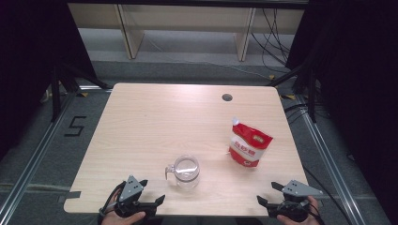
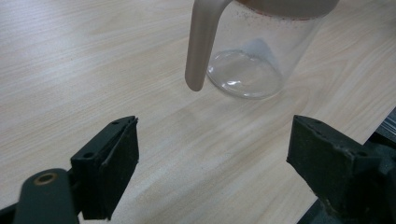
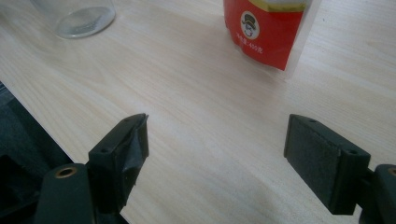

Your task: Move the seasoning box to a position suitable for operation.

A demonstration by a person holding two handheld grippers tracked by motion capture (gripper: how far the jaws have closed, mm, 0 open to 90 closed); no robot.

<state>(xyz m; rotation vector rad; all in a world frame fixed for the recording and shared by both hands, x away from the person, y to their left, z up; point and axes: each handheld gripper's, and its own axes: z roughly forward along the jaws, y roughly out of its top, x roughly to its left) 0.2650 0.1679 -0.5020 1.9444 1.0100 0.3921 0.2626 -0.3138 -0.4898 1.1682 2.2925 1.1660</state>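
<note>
High view shows the work at its very beginning. A clear jug point(image 1: 184, 172) stands upright and empty on the desk point(image 1: 155, 126), near its front edge, and a red pouch point(image 1: 249, 143) stands to its right, well apart from it and apparently not opened. The left gripper point(image 1: 151, 202) and the right gripper point(image 1: 269, 200) rest at the front edge, both with fingers spread wide and grasping nothing. I judge that everything is left: taking the pouch, opening it, pouring into the jug.

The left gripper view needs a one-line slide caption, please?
Open left tool faces a clear empty jug with a beige handle on the wooden table.
</note>
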